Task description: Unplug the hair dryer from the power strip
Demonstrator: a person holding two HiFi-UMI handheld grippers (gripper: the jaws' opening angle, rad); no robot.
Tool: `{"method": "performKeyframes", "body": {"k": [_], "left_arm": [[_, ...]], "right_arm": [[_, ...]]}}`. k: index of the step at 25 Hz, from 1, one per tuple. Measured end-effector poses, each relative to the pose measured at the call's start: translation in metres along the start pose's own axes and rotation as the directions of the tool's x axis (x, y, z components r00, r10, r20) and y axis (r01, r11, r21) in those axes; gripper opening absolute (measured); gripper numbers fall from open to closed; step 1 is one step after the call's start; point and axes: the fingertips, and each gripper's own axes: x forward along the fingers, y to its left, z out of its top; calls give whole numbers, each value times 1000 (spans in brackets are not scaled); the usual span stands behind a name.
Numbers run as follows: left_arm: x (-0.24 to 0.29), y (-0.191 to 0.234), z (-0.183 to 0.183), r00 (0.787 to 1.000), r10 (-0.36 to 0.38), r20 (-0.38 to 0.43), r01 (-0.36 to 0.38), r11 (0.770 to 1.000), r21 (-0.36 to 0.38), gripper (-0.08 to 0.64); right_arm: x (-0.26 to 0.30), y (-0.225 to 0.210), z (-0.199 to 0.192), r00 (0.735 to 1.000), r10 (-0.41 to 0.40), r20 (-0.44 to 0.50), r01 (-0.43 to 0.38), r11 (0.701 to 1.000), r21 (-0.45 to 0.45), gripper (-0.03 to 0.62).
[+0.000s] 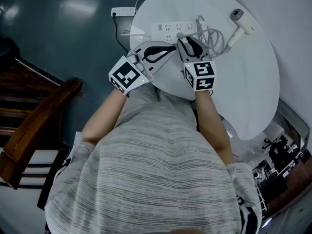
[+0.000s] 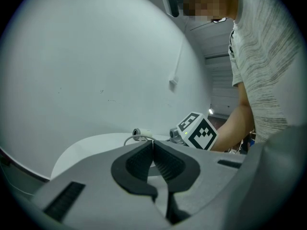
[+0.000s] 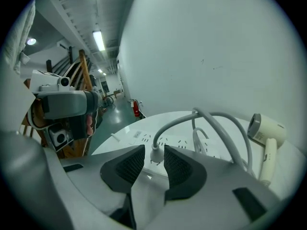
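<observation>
Hair dryer plug [image 3: 155,155] sits in the power strip [image 1: 165,29], showing in the gap just past the released right claw [image 3: 154,148], whose pads flank it without pressing. That claw tilts down over the near part of the round surface [image 1: 243,96]. Left claw [image 2: 153,143], clenched on nothing, lies about level just beside it. Farther off, the cable [image 1: 213,35] loops to the hair dryer [image 1: 242,26] near the far edge, with bare surface to the right

A round white table [image 1: 253,82] stands on a dark glossy floor [image 1: 58,33], with a wooden stair rail [image 1: 41,121] left of it
</observation>
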Motion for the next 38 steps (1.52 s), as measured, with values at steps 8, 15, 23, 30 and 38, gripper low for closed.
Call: {"method": "performKeyframes", "body": {"k": [8, 15, 23, 30, 38], "left_arm": [[-1, 5, -6, 1000, 3, -16, -3, 1000, -12, 8], [4, 8, -10, 999, -9, -40, 9, 1000, -2, 8], [8, 14, -25, 992, -21, -121, 26, 999, 44, 8], [14, 33, -37, 972, 33, -234, 6, 987, 160, 159], [25, 53, -52, 931, 108, -350, 4, 953, 304, 359]], "right_arm": [[13, -3, 2, 999, -25, -38, 25, 999, -23, 117], [18, -6, -1, 996, -27, -90, 21, 998, -62, 96], [19, -4, -1, 990, -22, -142, 8, 996, -94, 80], [19, -5, -1, 989, -20, -150, 9, 997, -73, 80], [18, -2, -1, 988, -22, -151, 12, 998, -64, 80]]}}
